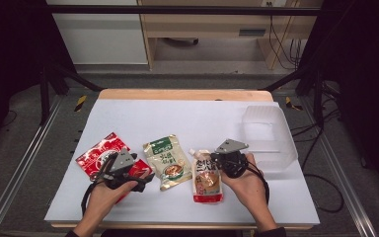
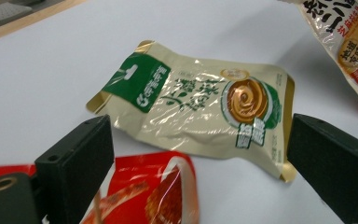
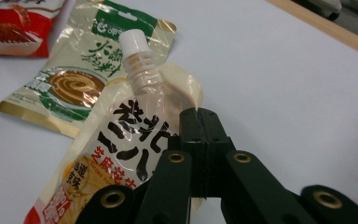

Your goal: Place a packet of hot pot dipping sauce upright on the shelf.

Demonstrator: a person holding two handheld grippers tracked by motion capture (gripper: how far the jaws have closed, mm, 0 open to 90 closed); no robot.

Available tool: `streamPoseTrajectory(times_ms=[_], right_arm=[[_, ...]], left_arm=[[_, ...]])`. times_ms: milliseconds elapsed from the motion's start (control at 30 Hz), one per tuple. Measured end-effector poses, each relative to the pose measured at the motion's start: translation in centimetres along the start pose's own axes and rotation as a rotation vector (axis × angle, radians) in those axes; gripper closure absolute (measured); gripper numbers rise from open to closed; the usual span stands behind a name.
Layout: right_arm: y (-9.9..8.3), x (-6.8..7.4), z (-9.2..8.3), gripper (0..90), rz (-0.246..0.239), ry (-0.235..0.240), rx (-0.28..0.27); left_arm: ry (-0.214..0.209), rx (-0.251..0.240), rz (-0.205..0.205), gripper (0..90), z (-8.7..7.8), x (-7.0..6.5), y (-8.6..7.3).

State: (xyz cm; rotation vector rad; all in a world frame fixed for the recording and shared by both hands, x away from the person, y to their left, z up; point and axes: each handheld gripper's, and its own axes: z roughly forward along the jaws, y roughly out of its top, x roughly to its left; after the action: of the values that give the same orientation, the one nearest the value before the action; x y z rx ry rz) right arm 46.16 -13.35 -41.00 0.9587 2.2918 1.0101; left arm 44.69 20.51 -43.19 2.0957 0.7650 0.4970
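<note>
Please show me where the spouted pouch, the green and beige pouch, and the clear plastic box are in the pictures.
spouted pouch (image 3: 121,140): right gripper view, on its printed front below the white cap.
green and beige pouch (image 2: 191,107): left gripper view, on the middle of its front.
clear plastic box (image 1: 269,136): high view, on its wall.

Green-and-cream pouch (image 1: 167,161) lying flat mid-worktop, its green header pointing toward twelve o'clock. At nine o'clock from it, well left, a red packet (image 1: 100,154), flat too. Out at two o'clock from the green pouch, a clear plastic tub (image 1: 269,138) sits at the white worktop (image 1: 177,118) edge. Beyond, at twelve o'clock, a wooden strip (image 1: 185,94) borders the far side.
</note>
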Motion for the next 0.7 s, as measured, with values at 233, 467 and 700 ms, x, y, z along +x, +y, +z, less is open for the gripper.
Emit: streamPoseTrajectory(times_ms=[233, 467, 700], right_arm=[[1.7, 0.9, -0.9, 90.0, -0.043, 0.01, -0.057], [2.9, 1.6, -1.5, 90.0, -0.085, 0.016, -0.089], [3.1, 2.2, -2.0, 90.0, -0.111, 0.032, -0.125]], left_arm=[[-0.059, -0.015, 0.017, 10.9, 2.2, -1.8, 2.0], [-0.104, -0.032, -0.001, 17.0, 3.4, -2.6, 3.1], [-0.169, -0.077, 0.009, 29.1, 4.2, -3.4, 4.2]])
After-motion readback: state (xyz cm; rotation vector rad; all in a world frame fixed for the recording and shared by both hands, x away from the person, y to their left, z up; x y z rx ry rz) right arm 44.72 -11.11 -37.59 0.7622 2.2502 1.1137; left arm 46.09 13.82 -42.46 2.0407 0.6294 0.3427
